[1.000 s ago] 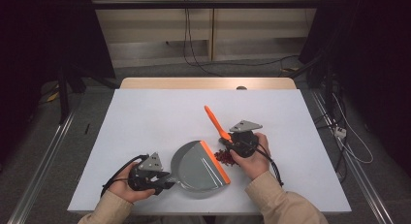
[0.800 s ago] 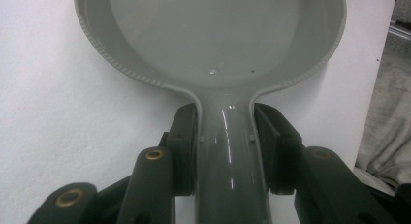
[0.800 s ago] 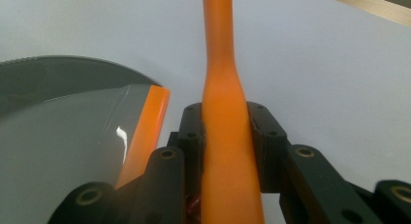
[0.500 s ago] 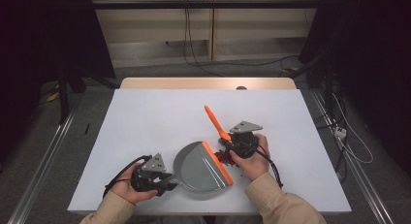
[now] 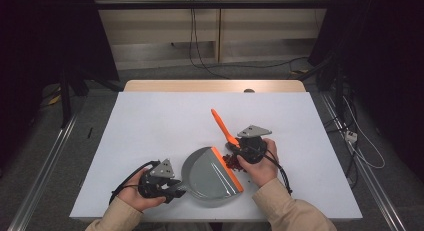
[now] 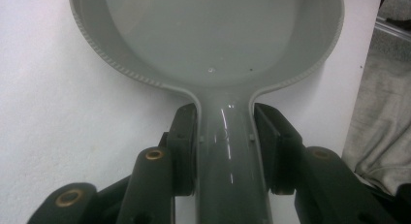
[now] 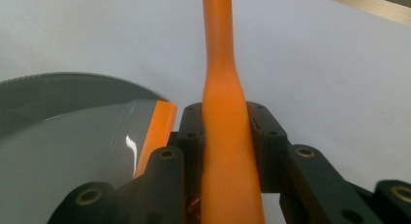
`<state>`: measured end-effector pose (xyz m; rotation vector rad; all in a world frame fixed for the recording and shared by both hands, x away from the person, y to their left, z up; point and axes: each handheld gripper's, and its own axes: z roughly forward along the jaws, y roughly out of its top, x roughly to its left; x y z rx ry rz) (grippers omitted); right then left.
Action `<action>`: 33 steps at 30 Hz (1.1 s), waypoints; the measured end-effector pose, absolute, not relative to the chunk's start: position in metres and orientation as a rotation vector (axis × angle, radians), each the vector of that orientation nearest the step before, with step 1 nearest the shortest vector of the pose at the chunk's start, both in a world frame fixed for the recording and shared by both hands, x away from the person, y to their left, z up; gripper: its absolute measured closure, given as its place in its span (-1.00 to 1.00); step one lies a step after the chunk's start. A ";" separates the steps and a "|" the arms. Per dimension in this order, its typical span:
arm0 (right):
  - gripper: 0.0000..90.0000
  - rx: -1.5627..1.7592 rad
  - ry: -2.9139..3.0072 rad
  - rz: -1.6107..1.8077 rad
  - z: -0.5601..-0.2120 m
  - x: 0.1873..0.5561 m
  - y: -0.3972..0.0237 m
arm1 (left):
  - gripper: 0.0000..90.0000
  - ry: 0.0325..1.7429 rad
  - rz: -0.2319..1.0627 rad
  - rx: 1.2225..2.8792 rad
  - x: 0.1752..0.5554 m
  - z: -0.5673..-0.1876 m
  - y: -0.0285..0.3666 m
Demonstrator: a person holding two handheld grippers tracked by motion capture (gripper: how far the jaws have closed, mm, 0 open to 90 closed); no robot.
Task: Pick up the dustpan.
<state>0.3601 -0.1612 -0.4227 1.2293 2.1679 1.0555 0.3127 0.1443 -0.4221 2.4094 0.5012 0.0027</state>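
A grey dustpan (image 5: 207,173) with an orange lip (image 5: 227,168) lies flat on the white table near its front edge. My left gripper (image 5: 172,188) is shut on the pan's grey handle (image 6: 225,185), and its pads press both sides, with the bowl (image 6: 208,35) ahead of it. My right gripper (image 5: 240,151) is shut on an orange brush handle (image 5: 220,123) that points up and to the far left. In the right gripper view the handle (image 7: 220,64) runs between the pads, with the pan's lip (image 7: 157,127) close at its left. A dark red clump (image 5: 231,162) sits at the lip under the right gripper; I cannot tell whether it is bristles or crumbs.
The white tabletop (image 5: 165,121) stretches to the far and left sides. A wooden strip (image 5: 215,86) borders its far edge. Cables (image 5: 360,146) lie on the floor to the right, and metal rails (image 5: 45,171) run along the left.
The left gripper and the dustpan have edged slightly to the right, toward the brush. The right gripper and the brush have stayed put.
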 end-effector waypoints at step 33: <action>0.57 1.226 2.173 1.068 -0.424 0.356 -0.154 | 0.39 0.526 -0.037 2.386 0.315 -0.423 0.140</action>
